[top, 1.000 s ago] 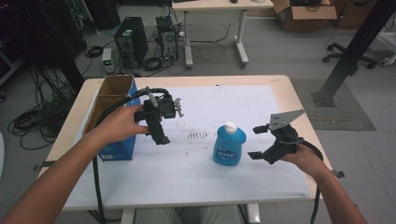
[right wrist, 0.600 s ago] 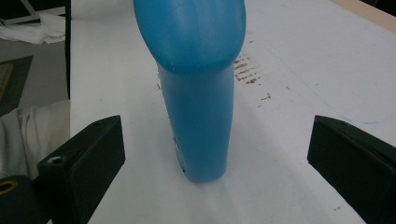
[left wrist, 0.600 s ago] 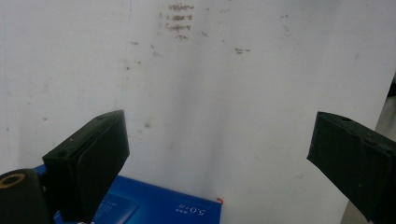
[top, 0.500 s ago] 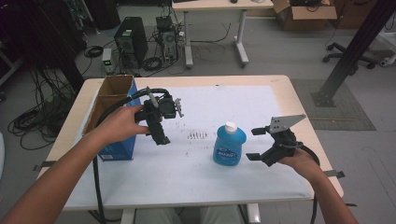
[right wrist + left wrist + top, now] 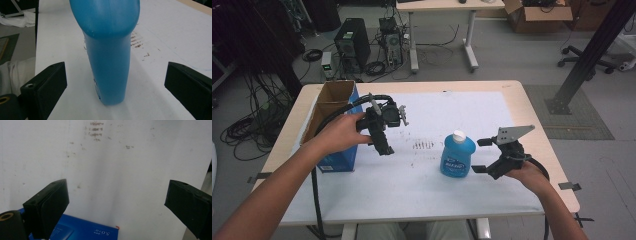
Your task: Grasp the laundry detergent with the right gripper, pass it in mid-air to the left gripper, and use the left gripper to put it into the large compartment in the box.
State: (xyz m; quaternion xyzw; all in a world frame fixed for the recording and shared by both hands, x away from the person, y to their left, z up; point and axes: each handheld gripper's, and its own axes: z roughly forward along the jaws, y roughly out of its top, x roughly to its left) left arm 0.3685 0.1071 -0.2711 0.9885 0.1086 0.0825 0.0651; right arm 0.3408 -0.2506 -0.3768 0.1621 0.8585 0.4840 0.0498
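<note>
A blue bottle [image 5: 457,155] with a white cap stands upright on the white sheet, right of centre. My right gripper [image 5: 480,156] is open just to its right, jaws pointed at it and not touching. Seen from the right gripper view, the blue bottle [image 5: 110,50] stands close ahead between the spread jaws. My left gripper [image 5: 384,145] is held above the sheet beside a blue cardboard box [image 5: 334,130], open and empty. The left gripper view looks down on the white sheet [image 5: 120,170] and the corner of the blue box [image 5: 85,230].
The open-topped box stands at the table's left edge [image 5: 287,145]. Dark smudges [image 5: 424,145] mark the sheet's middle. Beyond the table are another desk [image 5: 442,10], computer towers [image 5: 352,42], cables and a black post [image 5: 587,55].
My right gripper has moved left and slightly down, closing in on the bottle. The left gripper has stayed in place.
</note>
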